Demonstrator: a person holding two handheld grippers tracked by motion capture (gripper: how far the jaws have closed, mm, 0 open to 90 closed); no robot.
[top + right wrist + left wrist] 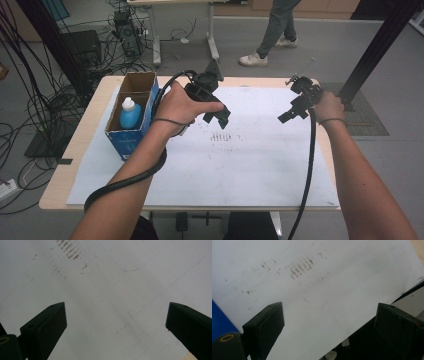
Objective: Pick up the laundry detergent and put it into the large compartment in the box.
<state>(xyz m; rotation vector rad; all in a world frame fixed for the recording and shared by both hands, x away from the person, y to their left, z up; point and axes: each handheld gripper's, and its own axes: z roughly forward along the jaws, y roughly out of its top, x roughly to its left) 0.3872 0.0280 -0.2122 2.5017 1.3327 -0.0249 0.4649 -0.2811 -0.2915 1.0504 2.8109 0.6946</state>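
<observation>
A blue bottle with a white cap (pixel 129 113) stands inside an open cardboard box with blue sides (pixel 134 117) at the table's left. My left gripper (pixel 219 115) is held just right of the box, above the white paper sheet (pixel 250 160), open with nothing between its jaws. My right gripper (pixel 292 114) hovers over the sheet's far right part, also open and empty. In the left gripper view both black jaws stand wide apart over the paper, with brown smudges (pixel 299 267) ahead and a sliver of the blue box (pixel 220 320) at the left. The right gripper view has its jaws spread over smudged paper (pixel 105 290).
The paper covers most of a light wooden table (pixel 70 165). Brown marks (pixel 222 136) sit mid-sheet. A person in grey trousers and white shoes (pixel 265 40) walks beyond the table. Cables and equipment (pixel 100 45) crowd the floor at the left; a black post (pixel 380 45) rises at the right.
</observation>
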